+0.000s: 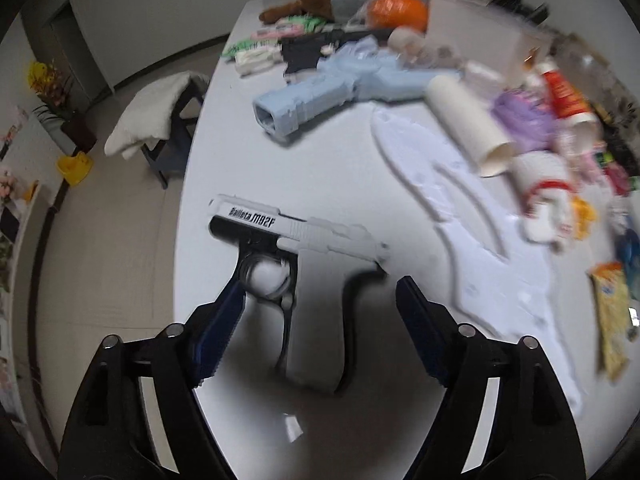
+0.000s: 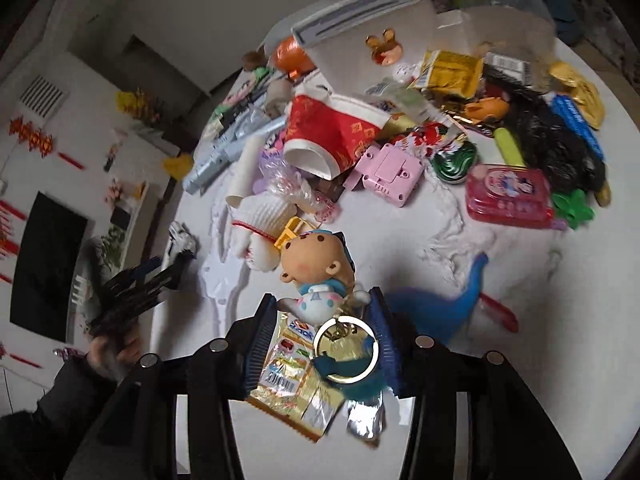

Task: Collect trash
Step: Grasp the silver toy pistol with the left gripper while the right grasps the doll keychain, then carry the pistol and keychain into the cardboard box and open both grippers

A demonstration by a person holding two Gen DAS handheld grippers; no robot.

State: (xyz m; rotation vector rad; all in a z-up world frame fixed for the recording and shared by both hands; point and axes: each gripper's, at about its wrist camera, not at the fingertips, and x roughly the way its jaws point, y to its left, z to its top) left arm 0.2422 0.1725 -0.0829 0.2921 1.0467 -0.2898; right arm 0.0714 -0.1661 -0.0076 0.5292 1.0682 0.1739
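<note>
Here, at lower centre of the right wrist view, we see the right gripper clamped on a gold snack wrapper above the white table. The left gripper stands wide apart, empty, over a toy pistol.

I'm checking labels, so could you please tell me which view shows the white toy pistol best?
The left wrist view: the pistol lies whole and close, its slide lettering legible. The right wrist view shows only a small, blurred part at the table's left edge.

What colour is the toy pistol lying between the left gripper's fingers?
The toy pistol has a white slide over a black frame, clearest in the left wrist view.
</note>
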